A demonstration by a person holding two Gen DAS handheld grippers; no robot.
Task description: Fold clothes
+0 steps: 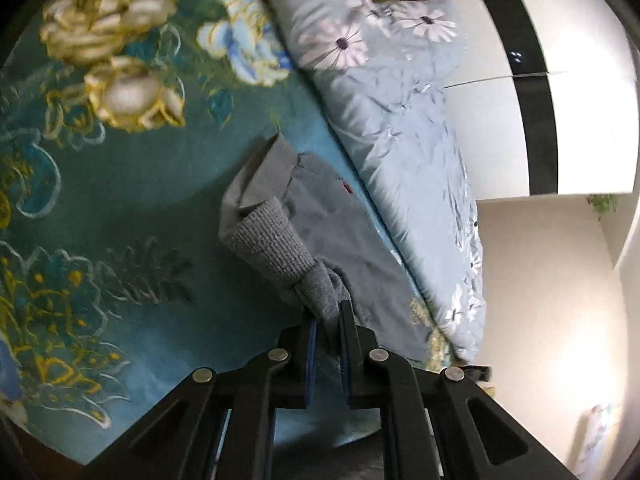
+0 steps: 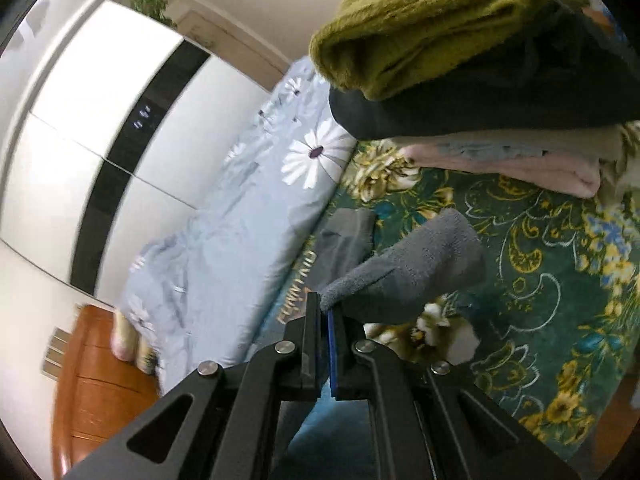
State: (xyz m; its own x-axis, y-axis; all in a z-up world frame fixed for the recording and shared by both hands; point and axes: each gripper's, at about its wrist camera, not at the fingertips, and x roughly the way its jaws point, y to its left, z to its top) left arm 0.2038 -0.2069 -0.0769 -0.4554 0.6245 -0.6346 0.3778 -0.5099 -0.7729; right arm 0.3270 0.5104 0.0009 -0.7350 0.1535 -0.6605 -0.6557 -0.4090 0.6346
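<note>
A grey fleece garment [image 1: 332,220] lies on the dark green floral bedspread [image 1: 132,208], next to a light blue quilt. My left gripper [image 1: 329,312] is shut on a bunched part of it near its ribbed cuff [image 1: 272,244] and lifts that part off the bed. In the right wrist view my right gripper [image 2: 325,308] is shut on another edge of the grey garment [image 2: 416,264] and holds it raised above the bedspread [image 2: 540,264]. The rest of the garment lies flat beyond it.
A light blue quilt with white daisies [image 1: 404,128] [image 2: 240,224] runs along the bed by a white wardrobe [image 2: 100,120]. A stack of folded clothes, olive green [image 2: 440,20] on dark and pink, sits on the bed. A wooden nightstand [image 2: 100,392] stands at the bedside.
</note>
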